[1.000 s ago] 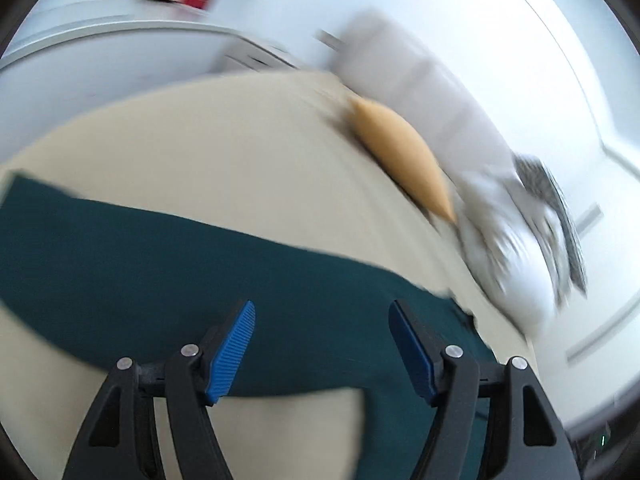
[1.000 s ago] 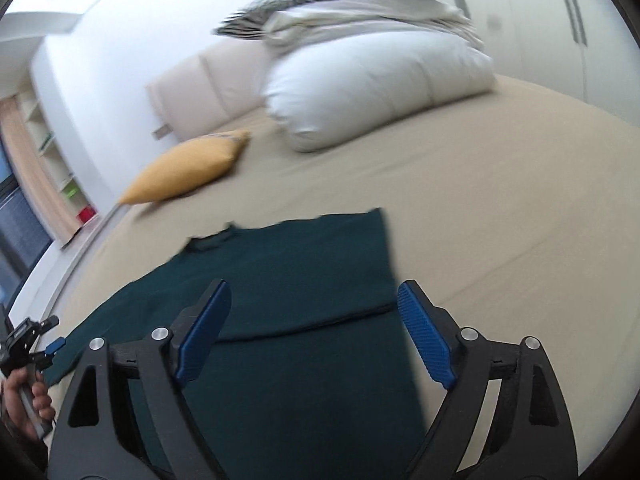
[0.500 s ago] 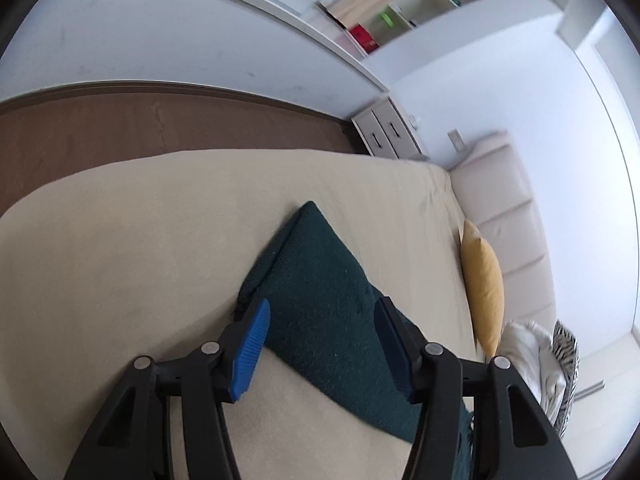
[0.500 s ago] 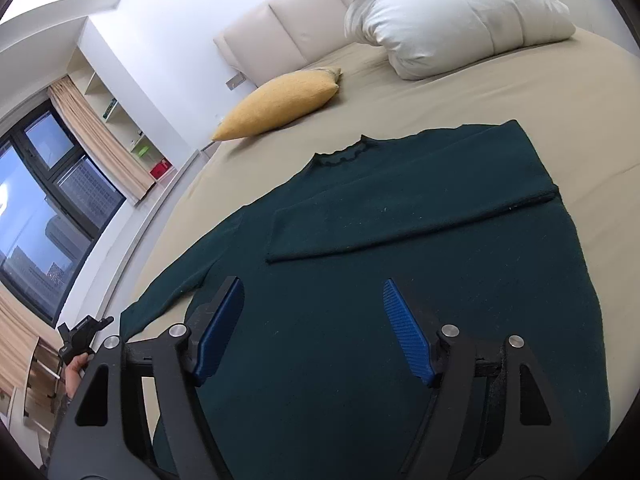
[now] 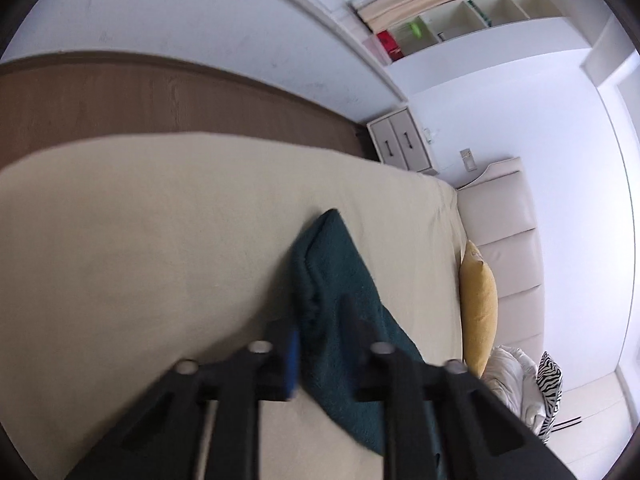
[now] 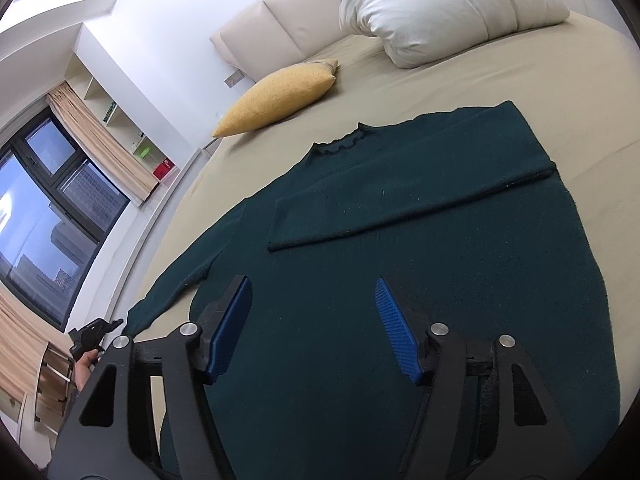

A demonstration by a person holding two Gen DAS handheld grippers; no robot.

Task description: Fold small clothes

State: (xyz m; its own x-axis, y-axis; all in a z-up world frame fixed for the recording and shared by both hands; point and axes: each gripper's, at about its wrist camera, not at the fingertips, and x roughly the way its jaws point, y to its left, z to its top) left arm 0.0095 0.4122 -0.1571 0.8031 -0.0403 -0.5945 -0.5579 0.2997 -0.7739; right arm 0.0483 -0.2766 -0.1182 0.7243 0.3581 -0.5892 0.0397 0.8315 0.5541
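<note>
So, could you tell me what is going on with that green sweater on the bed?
A person with a hand-held gripper in each hand is folding a dark green sweater spread on the bed. One sleeve is already folded across the chest. The left gripper has just been closing on the end of the other sleeve, which lies stretched out toward the bed's edge. The right gripper hovers over the sweater's lower body, its fingers narrowing but apart, holding nothing.
</note>
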